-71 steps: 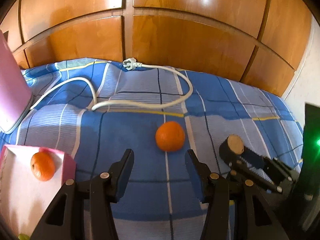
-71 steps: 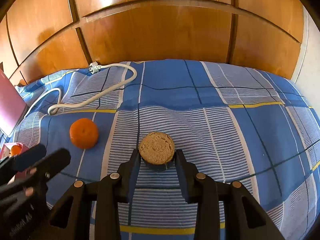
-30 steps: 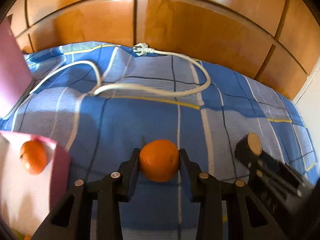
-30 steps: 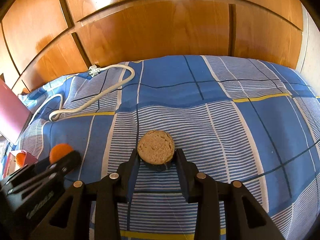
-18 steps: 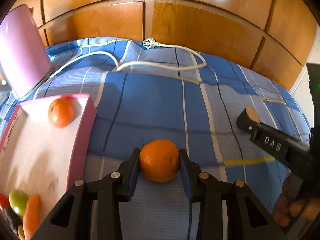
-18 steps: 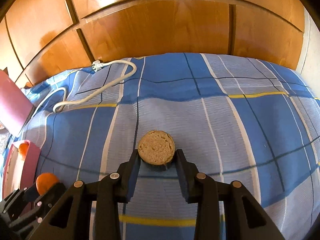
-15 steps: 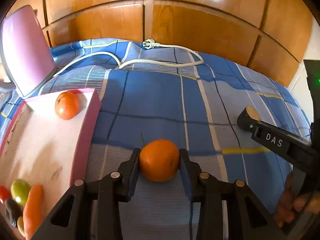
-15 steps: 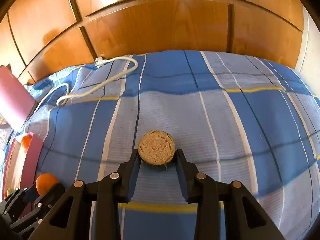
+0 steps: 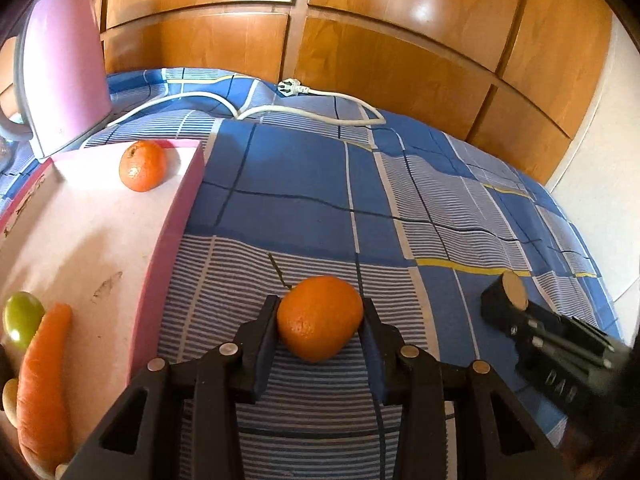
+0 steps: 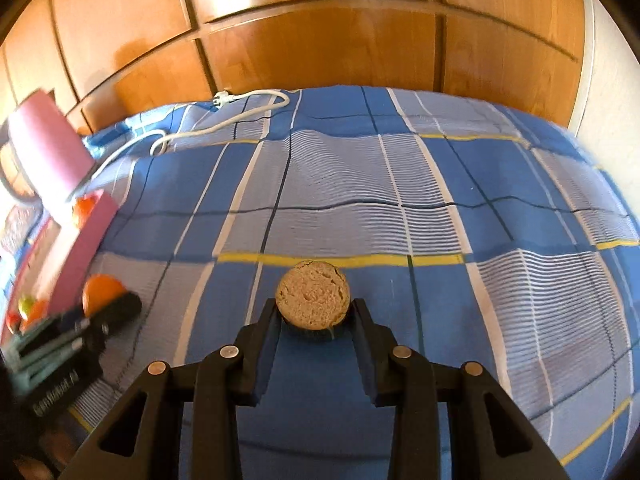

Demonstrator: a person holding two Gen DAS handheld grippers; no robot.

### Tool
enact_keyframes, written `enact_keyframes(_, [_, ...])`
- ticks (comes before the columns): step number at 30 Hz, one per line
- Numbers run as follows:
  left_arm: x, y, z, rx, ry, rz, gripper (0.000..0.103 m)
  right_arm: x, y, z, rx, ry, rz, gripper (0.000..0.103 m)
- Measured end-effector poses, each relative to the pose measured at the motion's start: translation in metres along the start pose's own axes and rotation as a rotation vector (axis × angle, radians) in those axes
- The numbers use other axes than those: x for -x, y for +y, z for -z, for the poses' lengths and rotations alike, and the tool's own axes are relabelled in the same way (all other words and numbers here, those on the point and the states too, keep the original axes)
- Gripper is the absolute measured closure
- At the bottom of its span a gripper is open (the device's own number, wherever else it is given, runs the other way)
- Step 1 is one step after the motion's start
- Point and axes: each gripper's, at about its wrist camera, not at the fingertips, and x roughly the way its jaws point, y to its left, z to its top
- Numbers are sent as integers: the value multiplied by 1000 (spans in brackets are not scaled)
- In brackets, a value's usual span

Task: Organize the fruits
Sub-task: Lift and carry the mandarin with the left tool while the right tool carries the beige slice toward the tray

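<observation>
My left gripper [image 9: 320,320] is shut on an orange tangerine [image 9: 319,317] and holds it above the blue checked cloth, just right of the pink box [image 9: 176,208]. A second tangerine [image 9: 142,165] lies in the box's far corner. A carrot [image 9: 42,380] and a green fruit [image 9: 22,320] lie at its near end. My right gripper [image 10: 313,312] is shut on a round tan biscuit-like piece [image 10: 313,299] above the cloth. The left gripper with its tangerine [image 10: 100,288] shows at the left of the right wrist view.
A pink kettle [image 9: 66,68] stands behind the box at the far left. A white power cable [image 9: 312,112] with a plug lies across the back of the cloth. Wooden cabinet doors [image 9: 360,40] close off the back. The right gripper [image 9: 516,300] shows at the right of the left wrist view.
My left gripper closed on the tangerine, lifted it and carried it back and left, toward the pink box. My right gripper keeps hold of the round tan piece and has drawn back.
</observation>
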Motion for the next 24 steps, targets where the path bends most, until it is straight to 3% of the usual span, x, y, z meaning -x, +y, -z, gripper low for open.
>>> enact_keyframes(10, [-1, -2, 2, -15, -5, -16, 64, 1, -5, 5, -37, -36, -25, 67])
enact_keyframes(15, [-2, -3, 2, -22, -2, -14, 61, 0, 5, 6, -1, -29, 23, 67])
enact_keyframes(20, [-3, -6, 2, -39, -2, -33, 61, 1, -6, 7, -46, -40, -37, 66])
enact_keyframes(24, [-3, -6, 2, -43, -1, -37, 61, 2, -4, 7, -43, -46, -29, 67])
